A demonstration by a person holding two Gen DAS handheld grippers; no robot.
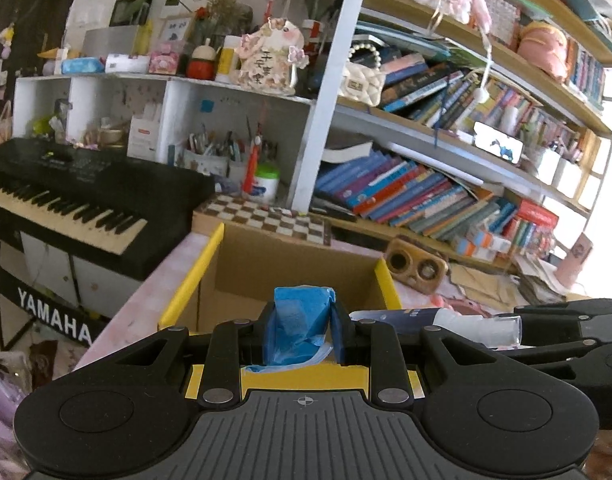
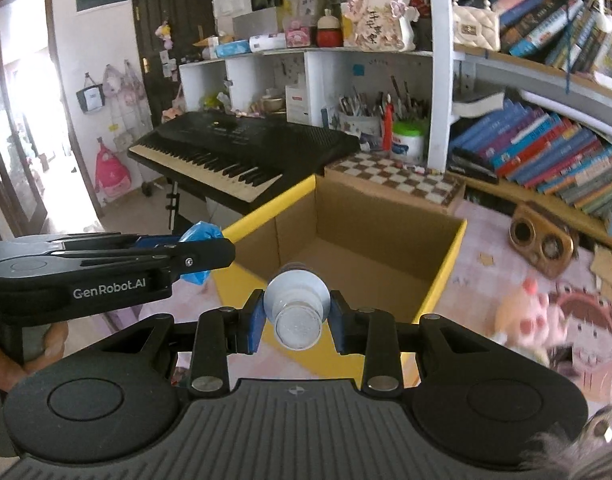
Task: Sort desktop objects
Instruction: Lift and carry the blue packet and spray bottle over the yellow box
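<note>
One pink tabletop beside bookshelves

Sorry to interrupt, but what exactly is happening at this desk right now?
A person is tidying the desk with a gripper in each hand. The left gripper has its jaws shut on a crumpled blue bag, and the right gripper is clamped on a small bottle. Both are held near the open cardboard box, which looks empty; nothing has been dropped in yet.

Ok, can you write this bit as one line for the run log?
left hand-held gripper: shut on blue bag | right hand-held gripper: shut on bottle | cardboard box: open, nothing inside
</note>
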